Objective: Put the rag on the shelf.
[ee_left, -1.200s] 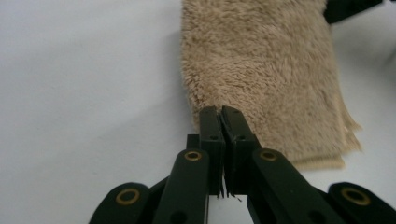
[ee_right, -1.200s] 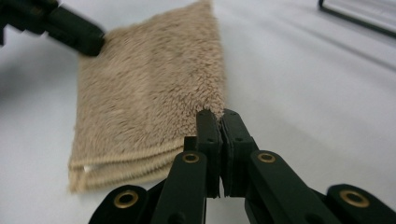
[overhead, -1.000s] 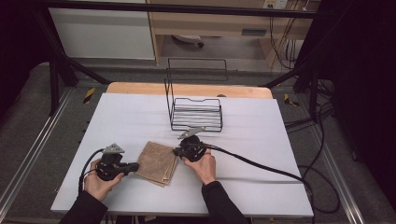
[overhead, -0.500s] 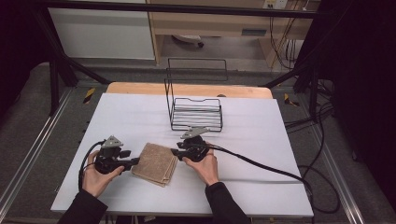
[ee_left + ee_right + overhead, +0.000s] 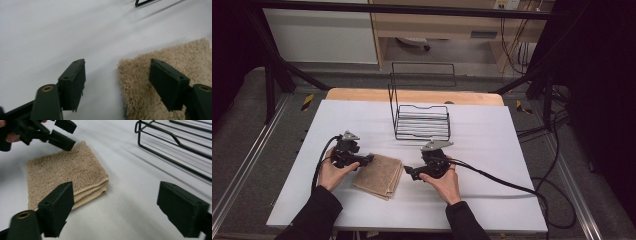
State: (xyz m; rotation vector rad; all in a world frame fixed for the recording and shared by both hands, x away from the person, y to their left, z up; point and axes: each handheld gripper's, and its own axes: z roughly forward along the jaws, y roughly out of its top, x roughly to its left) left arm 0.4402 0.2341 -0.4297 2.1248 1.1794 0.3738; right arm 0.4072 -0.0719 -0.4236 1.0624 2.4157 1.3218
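- Landmark: folded tan towel (image 5: 378,175), lying flat on the white surface (image 5: 492,145), folded in layers; stacked edges face the right gripper, as seen in the right gripper view.
- Left gripper (image 5: 367,160): at the towel's left edge, held in the person's left hand (image 5: 332,172). Jaws released, have just been opening. In the left gripper view one jaw stands over the towel's corner, the other over bare surface beside it; nothing pinched between them.
- Right gripper (image 5: 408,171): just off the towel's right edge, apart from it, held in the right hand (image 5: 447,182). Jaws released, have just been opening, gap wide; nothing between them. In the right gripper view the towel (image 5: 67,175) lies ahead and to the left, no contact.
- Wire basket (image 5: 421,120): black, beyond the towel towards the surface's far edge, well apart from it; upright back frame rises at its far side.
- Cables: one trails from each gripper; the right one (image 5: 502,180) runs away from the towel, across the surface and off its right side.
- Both forearms in dark sleeves (image 5: 312,215) enter from the near side of the towel.
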